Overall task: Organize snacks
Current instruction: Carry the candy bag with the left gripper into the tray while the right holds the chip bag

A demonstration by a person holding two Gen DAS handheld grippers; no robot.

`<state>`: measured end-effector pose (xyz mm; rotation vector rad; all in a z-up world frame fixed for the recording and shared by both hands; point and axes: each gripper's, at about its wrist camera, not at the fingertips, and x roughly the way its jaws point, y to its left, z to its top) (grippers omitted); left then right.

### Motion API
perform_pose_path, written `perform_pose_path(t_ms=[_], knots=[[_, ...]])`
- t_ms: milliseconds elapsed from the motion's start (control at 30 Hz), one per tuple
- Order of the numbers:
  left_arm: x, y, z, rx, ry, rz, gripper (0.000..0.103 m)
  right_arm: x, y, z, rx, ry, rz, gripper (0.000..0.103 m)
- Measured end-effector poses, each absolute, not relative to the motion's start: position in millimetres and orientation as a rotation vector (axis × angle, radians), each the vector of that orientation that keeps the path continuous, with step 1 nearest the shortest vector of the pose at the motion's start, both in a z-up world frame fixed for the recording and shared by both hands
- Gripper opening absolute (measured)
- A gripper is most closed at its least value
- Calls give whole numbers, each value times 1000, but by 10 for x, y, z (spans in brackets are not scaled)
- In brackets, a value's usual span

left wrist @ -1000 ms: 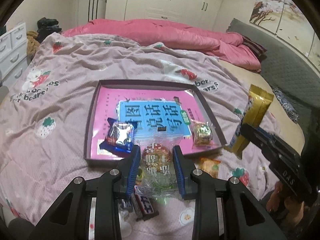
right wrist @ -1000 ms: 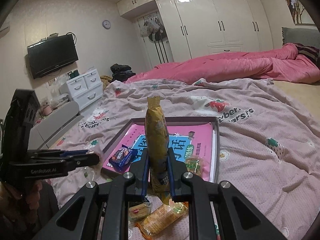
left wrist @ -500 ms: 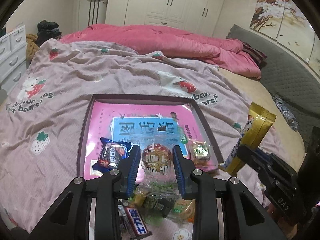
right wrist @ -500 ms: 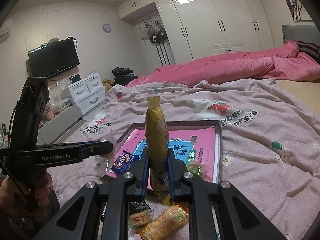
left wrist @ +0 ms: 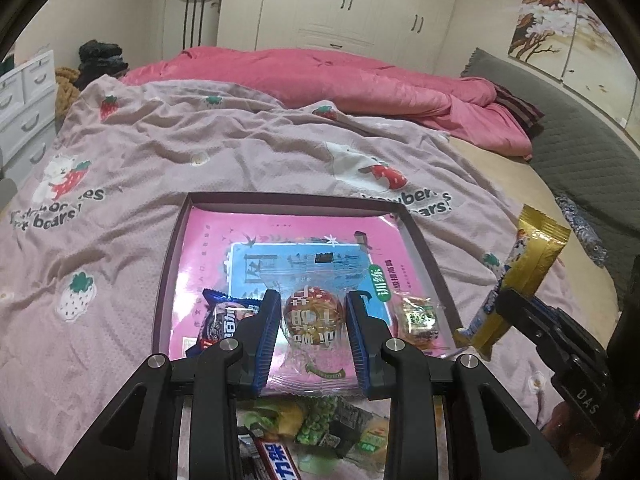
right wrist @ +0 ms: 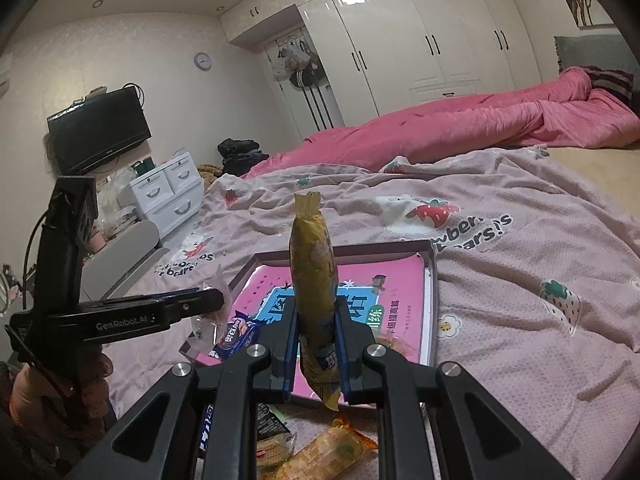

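My left gripper is shut on a clear-wrapped round pastry, held over the near edge of a shallow pink-lined tray. In the tray lie a blue wrapped biscuit and a small gold-green candy pack. My right gripper is shut on a tall yellow snack packet that stands upright, just before the tray's near rim. The same packet shows at the right in the left wrist view, and the left gripper shows at the left in the right wrist view.
Loose snacks lie on the strawberry-print blanket below the grippers: a blue chocolate bar, green packs and an orange cracker pack. A pink duvet lies at the bed's far side. White drawers stand left.
Both grippers have moved forward toward the tray with their snacks. The pastry now hangs over the tray's near edge, and the tray sits lower and nearer in both views.
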<state>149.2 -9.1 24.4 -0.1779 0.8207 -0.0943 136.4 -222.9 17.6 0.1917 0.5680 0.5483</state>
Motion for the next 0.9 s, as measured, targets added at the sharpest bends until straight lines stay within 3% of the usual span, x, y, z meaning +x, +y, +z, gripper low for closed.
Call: perform_pose_path(t_ms=[900], knots=[[1945,-98,-286,-148,917,-84,34,1727,-2162,-137,309,692,562,17]])
